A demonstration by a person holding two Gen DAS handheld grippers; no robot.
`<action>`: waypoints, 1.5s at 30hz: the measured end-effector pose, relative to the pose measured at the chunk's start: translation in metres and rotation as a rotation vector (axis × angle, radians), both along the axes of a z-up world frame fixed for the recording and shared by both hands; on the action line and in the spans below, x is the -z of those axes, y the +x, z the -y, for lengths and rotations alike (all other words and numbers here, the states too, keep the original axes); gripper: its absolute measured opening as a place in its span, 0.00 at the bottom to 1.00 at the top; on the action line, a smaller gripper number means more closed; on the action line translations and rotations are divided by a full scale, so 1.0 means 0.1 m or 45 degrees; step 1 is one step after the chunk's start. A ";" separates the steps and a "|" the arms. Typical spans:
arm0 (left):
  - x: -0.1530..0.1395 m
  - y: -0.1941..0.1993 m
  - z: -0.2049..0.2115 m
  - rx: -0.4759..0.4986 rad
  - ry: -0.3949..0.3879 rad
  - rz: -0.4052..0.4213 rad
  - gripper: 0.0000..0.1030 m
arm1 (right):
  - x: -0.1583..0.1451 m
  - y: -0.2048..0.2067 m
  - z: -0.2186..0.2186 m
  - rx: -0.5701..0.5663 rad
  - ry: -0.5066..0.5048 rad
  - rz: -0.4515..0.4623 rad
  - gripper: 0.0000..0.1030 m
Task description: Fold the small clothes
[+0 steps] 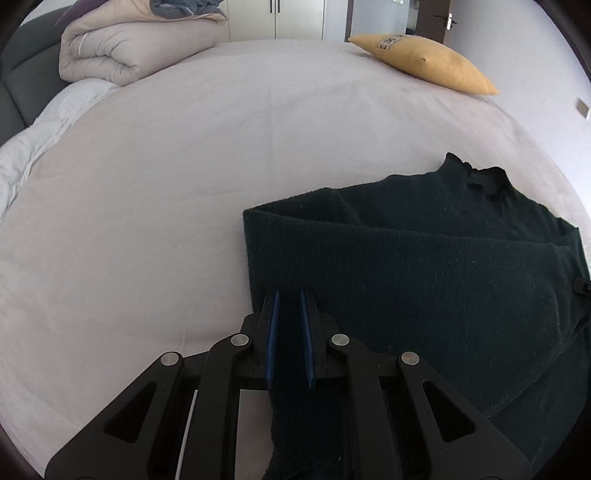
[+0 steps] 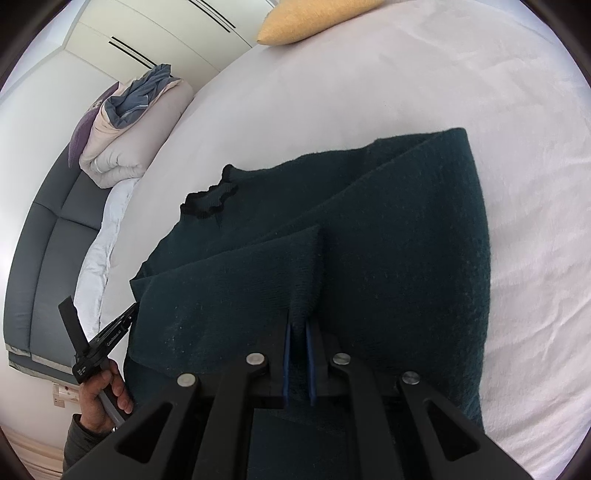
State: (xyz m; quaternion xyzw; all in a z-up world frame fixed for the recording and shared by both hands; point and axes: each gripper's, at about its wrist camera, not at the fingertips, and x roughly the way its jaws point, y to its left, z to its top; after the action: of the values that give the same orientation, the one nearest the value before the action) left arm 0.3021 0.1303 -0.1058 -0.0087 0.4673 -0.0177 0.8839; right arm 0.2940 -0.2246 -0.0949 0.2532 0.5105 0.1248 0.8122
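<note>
A dark green knit sweater (image 1: 424,266) lies partly folded on the bed, its black-edged collar (image 1: 480,181) at the far side. My left gripper (image 1: 289,293) is shut on the sweater's near left edge, with a strip of knit pinched between the blue pads. In the right wrist view the same sweater (image 2: 406,258) is draped up toward the camera. My right gripper (image 2: 298,323) is shut on a raised pleat of it. The collar (image 2: 207,201) shows at the upper left. A hand (image 2: 103,387) grips the left tool's handle (image 2: 92,350) beside the sweater's edge.
The bed sheet (image 1: 184,184) is pale and spreads wide to the left and beyond the sweater. A yellow pillow (image 1: 424,59) lies at the far right edge, a rolled duvet (image 1: 122,48) at the far left by the grey headboard (image 1: 22,74). White wardrobe doors (image 1: 288,18) stand behind.
</note>
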 end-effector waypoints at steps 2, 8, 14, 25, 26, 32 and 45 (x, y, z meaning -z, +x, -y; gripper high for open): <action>0.02 -0.04 -0.05 -0.007 -0.029 -0.002 0.11 | 0.01 0.00 0.01 0.001 0.002 0.002 0.08; -0.12 -0.08 -0.48 -0.114 -0.353 0.045 0.11 | 0.09 0.00 0.04 -0.003 0.034 0.014 0.08; -0.10 0.33 -0.53 -0.045 -0.565 0.001 0.11 | 0.12 0.02 0.05 -0.012 0.062 0.021 0.08; 0.24 0.34 -0.63 -0.092 -0.739 -0.111 0.11 | 0.16 -0.01 0.08 -0.001 0.110 0.030 0.07; 0.23 0.26 -0.57 -0.076 -0.720 -0.105 0.11 | 0.15 -0.01 0.08 0.000 0.107 0.032 0.07; 0.17 -0.34 -0.33 -0.031 -0.588 -0.064 0.11 | 0.13 -0.04 0.09 0.012 0.097 0.030 0.07; 0.19 -0.89 -0.22 0.010 -0.484 -0.044 0.11 | 0.07 -0.15 0.23 0.096 0.104 0.028 0.20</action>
State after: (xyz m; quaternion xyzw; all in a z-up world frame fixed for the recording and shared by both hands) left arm 0.2129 0.1527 -0.1244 -0.1739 0.4707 -0.1089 0.8581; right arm 0.2791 -0.2481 -0.1015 0.3037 0.4862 0.1176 0.8109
